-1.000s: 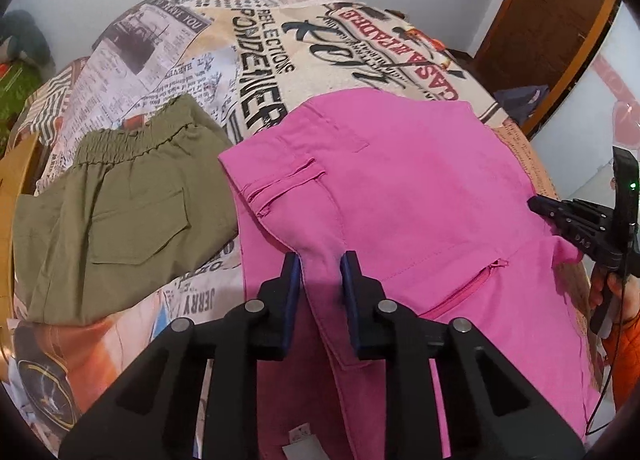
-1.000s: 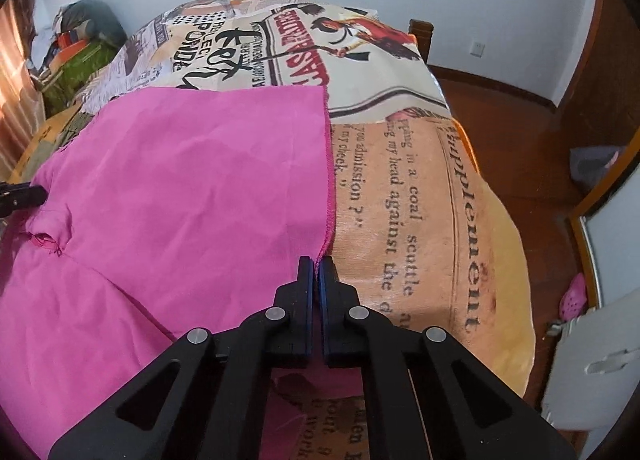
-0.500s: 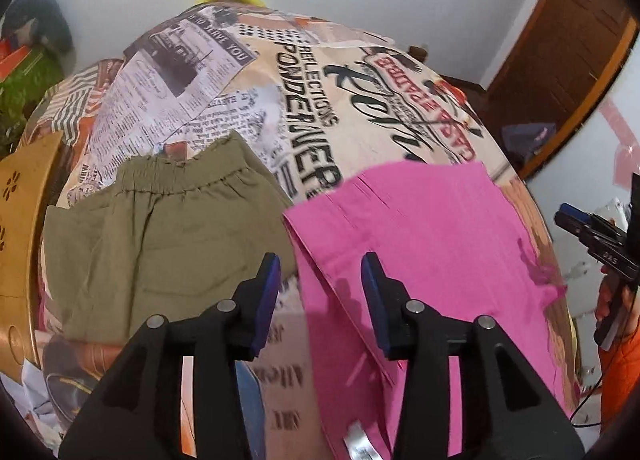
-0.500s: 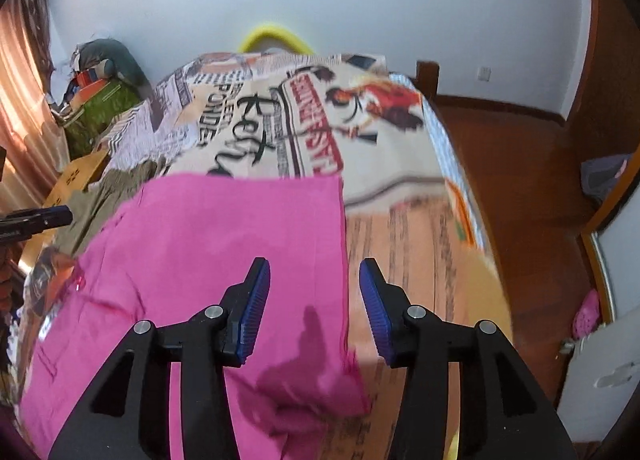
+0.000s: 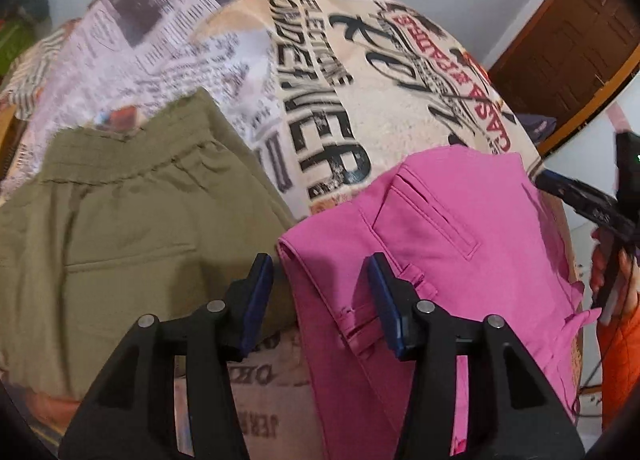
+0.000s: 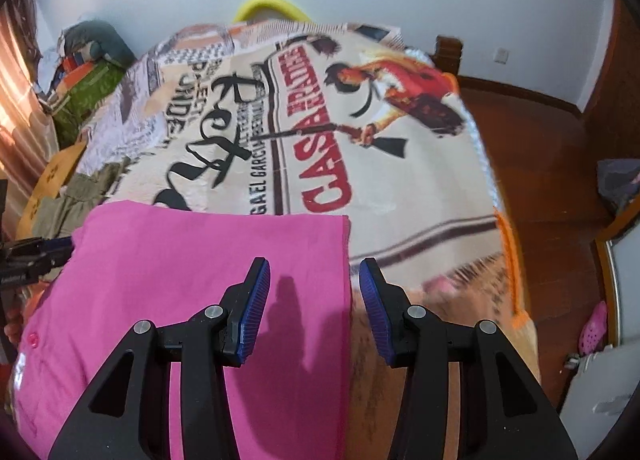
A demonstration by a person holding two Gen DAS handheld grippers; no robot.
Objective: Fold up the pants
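Pink pants [image 5: 460,244] lie folded on the printed bedspread; in the left wrist view the waistband end with a pocket faces me. My left gripper [image 5: 320,292] is open and empty, above the pants' left folded edge. In the right wrist view the pink pants [image 6: 192,260] fill the lower left. My right gripper [image 6: 314,300] is open and empty, straddling the pants' right edge from above. The right gripper also shows at the far right of the left wrist view [image 5: 588,207]; the left gripper shows at the left edge of the right wrist view [image 6: 28,260].
Folded olive-green pants [image 5: 120,227] lie left of the pink pair. The newspaper-print bedspread [image 6: 400,187] covers the bed; its right edge drops to a wooden floor [image 6: 552,187]. Cluttered items [image 6: 88,75] sit at the far left by the wall.
Both grippers let go of the pink fabric, opened wide and lifted back. The pants now lie folded shorter, with the waistband end on top.
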